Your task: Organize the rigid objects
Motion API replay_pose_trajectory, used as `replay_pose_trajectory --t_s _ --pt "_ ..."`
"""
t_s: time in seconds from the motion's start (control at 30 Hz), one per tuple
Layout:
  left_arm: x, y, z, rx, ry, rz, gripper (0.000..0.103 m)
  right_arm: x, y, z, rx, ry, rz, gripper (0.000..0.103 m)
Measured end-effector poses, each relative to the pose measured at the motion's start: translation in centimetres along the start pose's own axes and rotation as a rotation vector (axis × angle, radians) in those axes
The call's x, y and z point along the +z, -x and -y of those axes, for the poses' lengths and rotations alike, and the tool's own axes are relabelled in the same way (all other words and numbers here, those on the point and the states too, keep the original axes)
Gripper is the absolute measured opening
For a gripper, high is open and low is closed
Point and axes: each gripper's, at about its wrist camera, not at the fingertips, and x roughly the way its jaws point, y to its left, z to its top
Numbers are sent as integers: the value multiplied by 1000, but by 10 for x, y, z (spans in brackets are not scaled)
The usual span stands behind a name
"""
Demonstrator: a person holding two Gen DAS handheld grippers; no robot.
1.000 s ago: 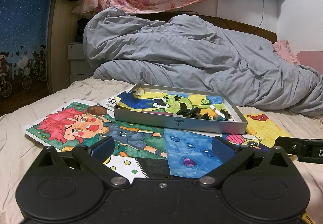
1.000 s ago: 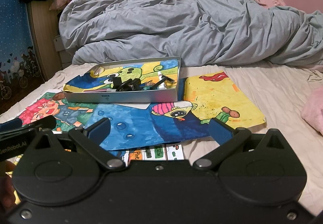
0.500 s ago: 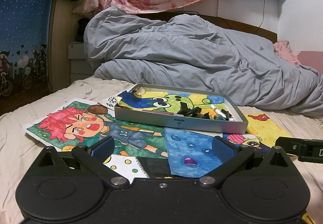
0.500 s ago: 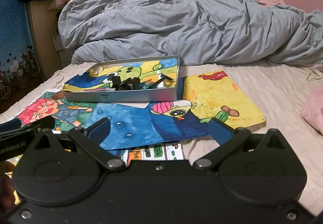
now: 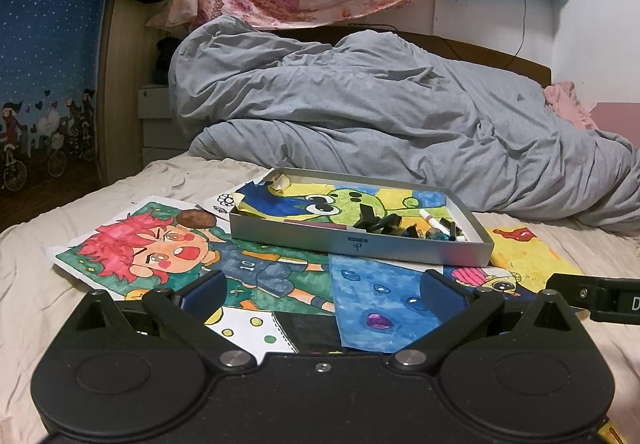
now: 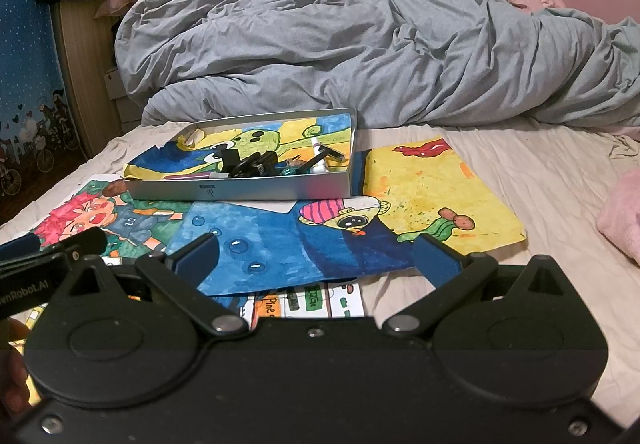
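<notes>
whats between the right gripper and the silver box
In the right wrist view, only flat drawings lie between the open right gripper and the silver box: mainly the blue bubble drawing, on which the box partly rests. No loose rigid objects show there.

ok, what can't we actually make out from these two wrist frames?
- Small dark items in the silver tray: heaped and too small to identify in either view; the near wall hides their bases.
- Papers under the left gripper and right gripper: near edges hidden by the gripper bodies.
- Drawing under the tray: middle covered.
- Grey duvet: anything beneath is hidden.
</notes>
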Motion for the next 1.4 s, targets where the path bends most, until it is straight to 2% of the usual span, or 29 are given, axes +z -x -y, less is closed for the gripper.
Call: replay_pose_trajectory --t_s 1.4 --pt "0 0 0 1 -3 -1 102 -5 1 0 1 0 -9 103"
